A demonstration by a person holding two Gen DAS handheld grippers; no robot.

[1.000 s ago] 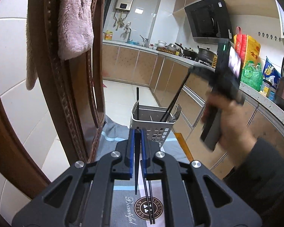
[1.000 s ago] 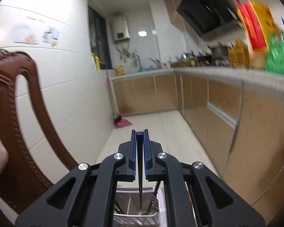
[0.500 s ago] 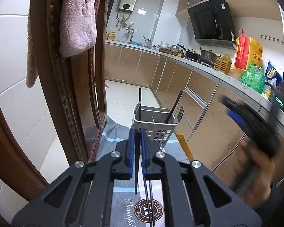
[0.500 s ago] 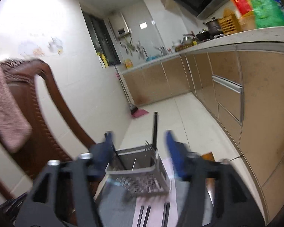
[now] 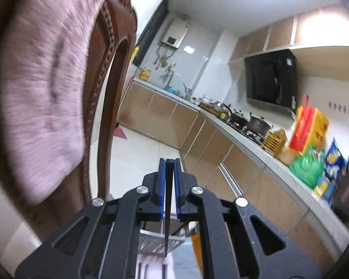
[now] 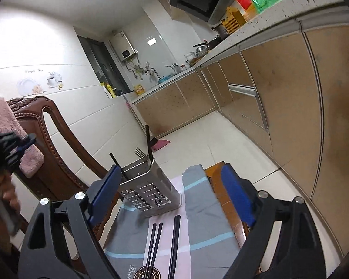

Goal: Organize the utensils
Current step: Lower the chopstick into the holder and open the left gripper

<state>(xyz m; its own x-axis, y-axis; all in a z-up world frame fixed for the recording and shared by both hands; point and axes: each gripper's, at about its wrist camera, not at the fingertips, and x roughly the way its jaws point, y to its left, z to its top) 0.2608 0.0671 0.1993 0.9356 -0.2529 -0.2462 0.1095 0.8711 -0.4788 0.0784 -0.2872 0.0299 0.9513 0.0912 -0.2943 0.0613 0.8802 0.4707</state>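
My left gripper (image 5: 168,162) is shut on a black chopstick (image 5: 167,209) that hangs tip down above the grey utensil basket (image 5: 159,237). In the right wrist view the left gripper (image 6: 23,144) is raised at the far left by the chair. My right gripper (image 6: 169,176) is open and empty, just in front of the basket (image 6: 149,193), which holds chopsticks and a fork. Several black chopsticks (image 6: 165,244) lie on the pink and grey mat (image 6: 197,220).
A brown carved chair (image 6: 58,151) with a pink towel (image 5: 39,93) stands at the left, close to my left gripper. Kitchen cabinets (image 6: 290,104) and a cluttered counter (image 5: 302,162) run along the right. The orange table edge (image 6: 221,197) shows beside the mat.
My left gripper has lifted with the chopstick and now looks over the basket. My right gripper has let go of its chopstick into the basket, opened wide and drawn back and down.
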